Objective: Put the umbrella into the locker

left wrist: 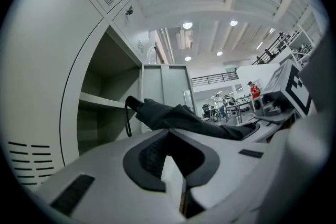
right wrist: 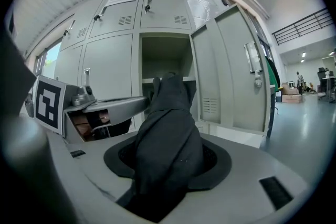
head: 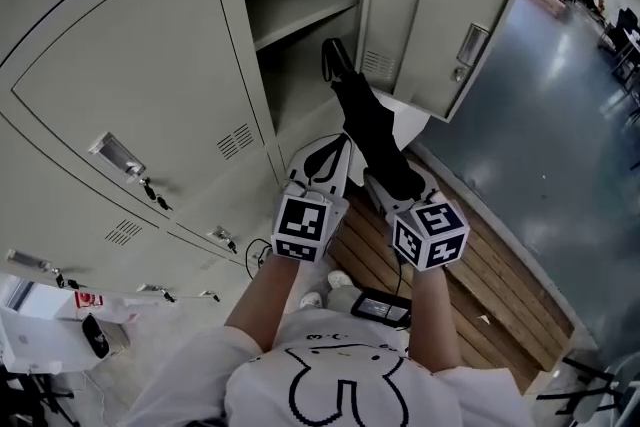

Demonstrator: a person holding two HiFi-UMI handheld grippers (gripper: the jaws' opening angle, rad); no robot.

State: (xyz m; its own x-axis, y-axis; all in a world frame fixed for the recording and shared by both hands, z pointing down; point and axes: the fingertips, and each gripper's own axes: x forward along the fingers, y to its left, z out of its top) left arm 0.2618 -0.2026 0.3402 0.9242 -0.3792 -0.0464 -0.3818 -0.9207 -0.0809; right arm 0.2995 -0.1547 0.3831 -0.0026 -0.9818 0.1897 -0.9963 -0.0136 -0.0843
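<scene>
Head view: a person in a white shirt (head: pixel 340 385) faces a grey locker (head: pixel 150 85), with both forearms stretched forward side by side.
Left arm: it reaches straight ahead, and the left gripper (head: pixel 325 160) sits just left of the umbrella (head: pixel 372 130), with its marker cube on the near end.
Left fingers: the left gripper view shows the jaws drawn together with only a thin seam and nothing between them.
Right arm: it reaches forward beside the left arm, and the right gripper (head: pixel 397 183) points toward the open compartment.
Right fingers: the right gripper view shows the jaws closed on the umbrella's folded black cloth, which fills the space between the pads.
Umbrella: it is black and folded, and it runs from the right gripper away toward the locker. Its far end, with a strap loop (left wrist: pixel 127 118), is at the mouth of the open compartment, below the shelf (head: pixel 300 20). How far inside it reaches cannot be told.
Door: the door (head: pixel 430 15) is swung open on the right of the compartment.
Floor: wooden planks (head: pixel 480 265) lie near the locker's foot, on the right.
</scene>
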